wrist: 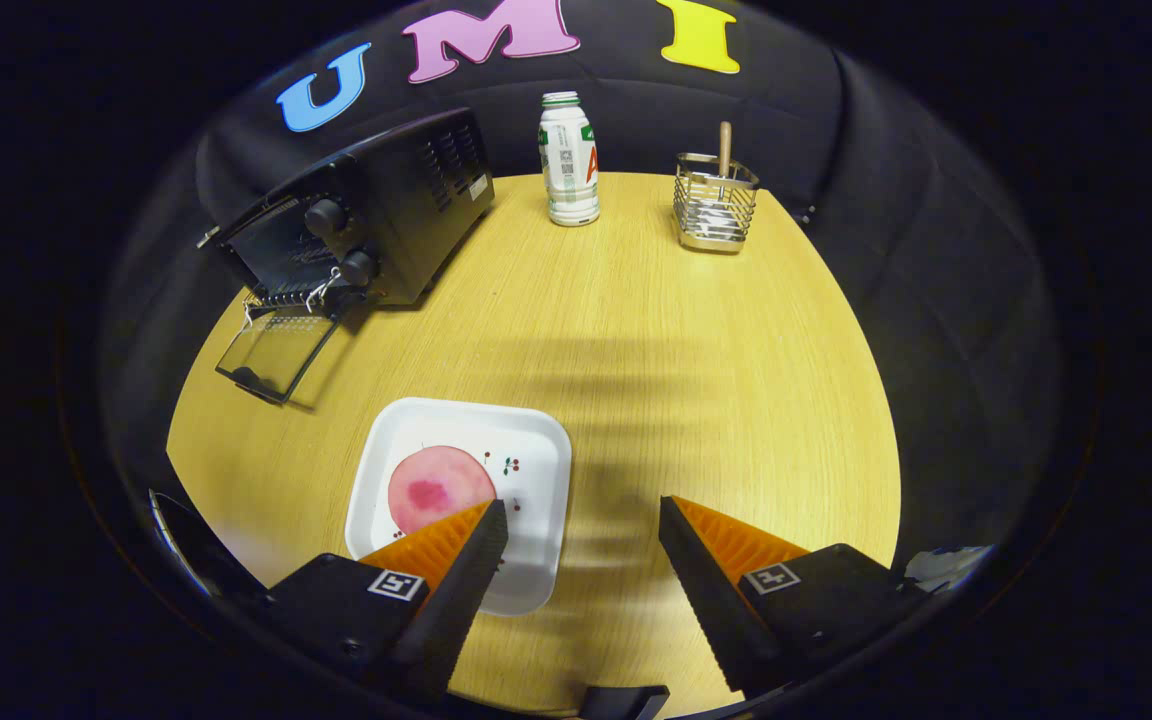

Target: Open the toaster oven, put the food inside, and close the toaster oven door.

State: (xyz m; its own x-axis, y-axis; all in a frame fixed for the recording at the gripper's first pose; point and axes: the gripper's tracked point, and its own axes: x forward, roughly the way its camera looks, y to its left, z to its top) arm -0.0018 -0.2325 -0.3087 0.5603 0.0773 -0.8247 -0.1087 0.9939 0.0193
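A black toaster oven (pixel 376 215) stands at the far left of the round wooden table (pixel 696 380), its glass door (pixel 276 352) folded down flat onto the table. Nearer to me, a white square plate (pixel 526 470) carries a round pink piece of food (pixel 436 487). My gripper (pixel 584 512) hangs above the table with its orange and black fingers wide apart and nothing between them. The left finger (pixel 456 560) overlaps the plate's near right part, just beside the food. The right finger (pixel 726 570) is over bare wood.
A white drink bottle (pixel 568 160) stands at the far edge of the table. To its right is a metal wire holder (pixel 714 203) with a wooden handle sticking up. Bare wood lies between the plate and the oven door.
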